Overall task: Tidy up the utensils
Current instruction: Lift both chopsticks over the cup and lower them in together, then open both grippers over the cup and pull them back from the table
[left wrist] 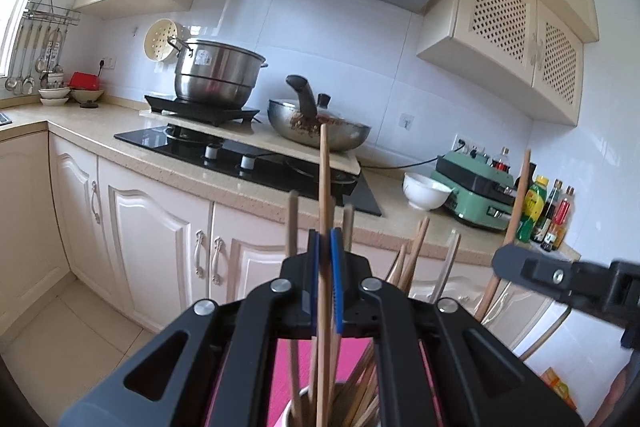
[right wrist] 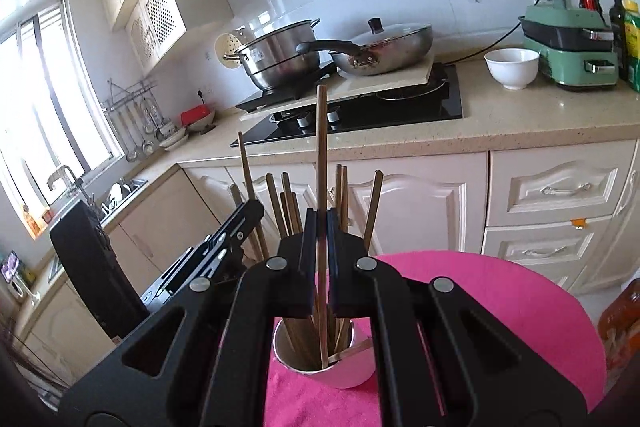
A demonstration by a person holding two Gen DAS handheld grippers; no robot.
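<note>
Both grippers are clamped on chopsticks over the cup [right wrist: 320,355], which stands on the pink cloth [right wrist: 500,307] near its edge toward the cabinets. The left gripper [left wrist: 325,239] pinches one chopstick [left wrist: 324,163], and the right gripper [right wrist: 321,219] pinches another [right wrist: 321,131] whose lower end is already inside the cup. The cup is crowded with leaning sticks (some splayed outward). A tilted descent could snag on them and tip the cup; releasing early could let a stick fall outside.

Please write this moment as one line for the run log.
left gripper: shut on chopstick | right gripper: shut on second chopstick | both over cup
</note>
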